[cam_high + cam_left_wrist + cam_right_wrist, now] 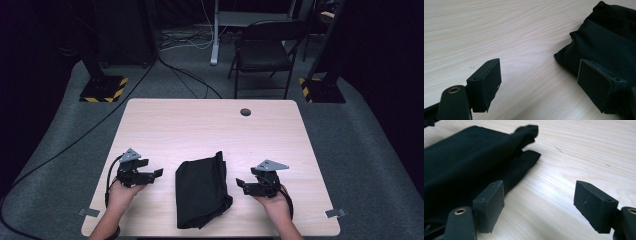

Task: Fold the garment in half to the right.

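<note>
Lying folded near the front middle of a pale wood-grain counter [200, 120], a black cloth [201, 191] sits between two hand-held grippers. The cloth is soft and matte, a long rough rectangle with a bunched, crumpled corner at its far end and a loose flap at its near right edge. The left gripper [154, 174] hovers just beside the cloth's left edge, jaws released and spread with bare wood between them. The right gripper [241, 186] sits just off the cloth's right edge, likewise released and grasping nothing. Both point inward at the cloth, and each carries a grey three-cornered plate on top and a black cable looping back round the hand.

The high view takes in the rounded corners of the counter, a dark round grommet [245, 112] near its far edge, a black folding chair [265, 50] on grey carpet, and two posts on yellow-and-black striped bases. The left gripper view brings out what that distance hides: the blocky, flat-faced black pads [486, 83], a brass-coloured rivet in the jaw arm, and the streaked grain of the laminate, with the cloth's smooth weave rising behind the far pad. The right gripper view shows the cloth's twisted end sticking up, its lower layer fanning out flat on the wood.
</note>
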Tool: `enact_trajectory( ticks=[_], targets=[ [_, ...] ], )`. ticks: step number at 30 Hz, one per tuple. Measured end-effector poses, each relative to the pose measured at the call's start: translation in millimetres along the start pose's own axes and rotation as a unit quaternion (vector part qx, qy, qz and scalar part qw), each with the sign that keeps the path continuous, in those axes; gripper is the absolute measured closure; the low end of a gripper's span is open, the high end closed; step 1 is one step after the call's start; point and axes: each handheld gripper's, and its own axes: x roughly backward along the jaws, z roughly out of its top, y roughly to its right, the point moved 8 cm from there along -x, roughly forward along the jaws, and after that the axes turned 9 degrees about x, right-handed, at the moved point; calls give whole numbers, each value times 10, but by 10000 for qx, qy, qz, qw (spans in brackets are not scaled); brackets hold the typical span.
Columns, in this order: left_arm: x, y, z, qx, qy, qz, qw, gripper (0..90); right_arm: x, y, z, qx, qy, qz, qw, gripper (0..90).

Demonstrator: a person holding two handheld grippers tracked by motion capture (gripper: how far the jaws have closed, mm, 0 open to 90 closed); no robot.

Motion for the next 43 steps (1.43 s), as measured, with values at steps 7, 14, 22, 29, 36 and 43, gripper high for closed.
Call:
enact_trajectory(
  ticks=[7, 14, 22, 29, 36, 43],
  targets=[
    [-21, -88, -54, 96, -36, 53, 9999, 186, 7, 81, -95, -138, -62, -52, 9999, 231],
    [-69, -181, -112, 201, -126, 101, 9997, 186, 6, 117, -141, -182, -91, -40, 9998, 228],
    [-73, -331, -124, 403, -79, 164, 9990, 181, 5, 178, -198, -284, -101, -97, 9995, 224],
    [-78, -468, -107, 584, 36, 306, 9978, 157, 32, 276, -248, -422, -107, -213, 9988, 216],
    [-75, -574, -92, 739, 175, 516, 9958, 122, 34, 432, -288, -557, -84, -469, 9973, 159],
    [-42, -581, 49, 1065, 761, 1007, 9863, 66, 71, 620, -239, -897, 401, -1281, 9869, 0]
  ],
)
